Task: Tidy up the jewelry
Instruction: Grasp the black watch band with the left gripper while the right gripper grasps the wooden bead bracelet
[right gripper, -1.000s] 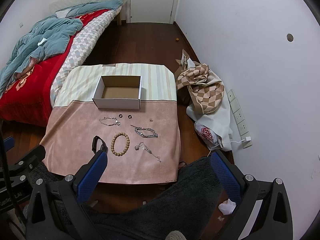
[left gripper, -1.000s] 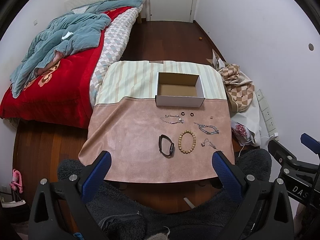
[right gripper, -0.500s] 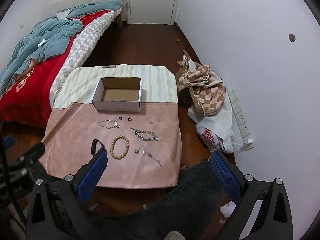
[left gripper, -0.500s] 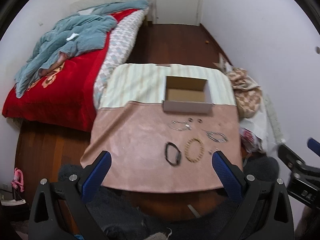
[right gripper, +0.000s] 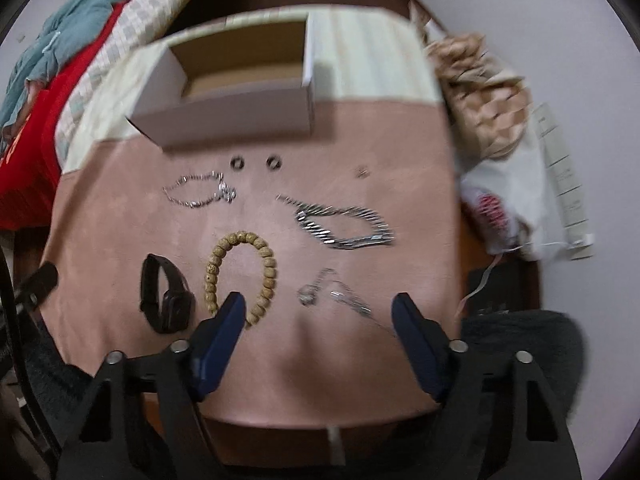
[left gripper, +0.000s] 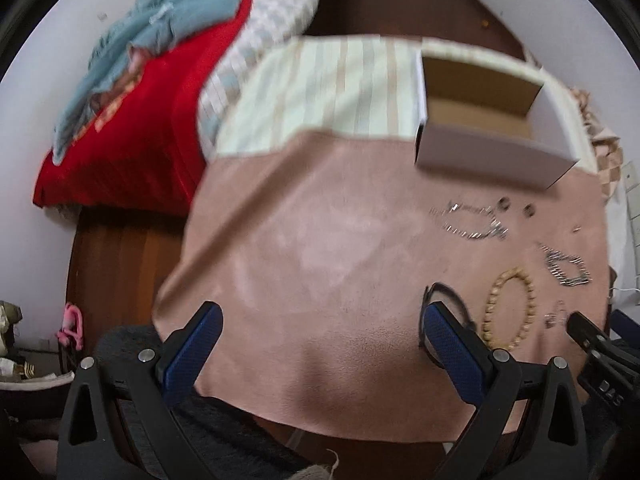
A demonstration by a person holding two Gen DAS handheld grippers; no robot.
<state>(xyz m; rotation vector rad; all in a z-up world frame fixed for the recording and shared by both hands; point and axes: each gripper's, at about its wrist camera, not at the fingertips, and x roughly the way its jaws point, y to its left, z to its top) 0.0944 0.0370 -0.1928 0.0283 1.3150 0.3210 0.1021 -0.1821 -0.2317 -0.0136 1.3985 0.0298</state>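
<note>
No legible writing on jewelry. Both tongs closer to table than before — left tongs released, right tongs released over thin necklace; box empty.

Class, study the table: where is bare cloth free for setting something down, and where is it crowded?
Free: the pink tablecloth left of the black band, and the striped cloth left of the white cardboard box. Crowded: between box and near edge, around the wooden bead bracelet and silver chains.
</note>
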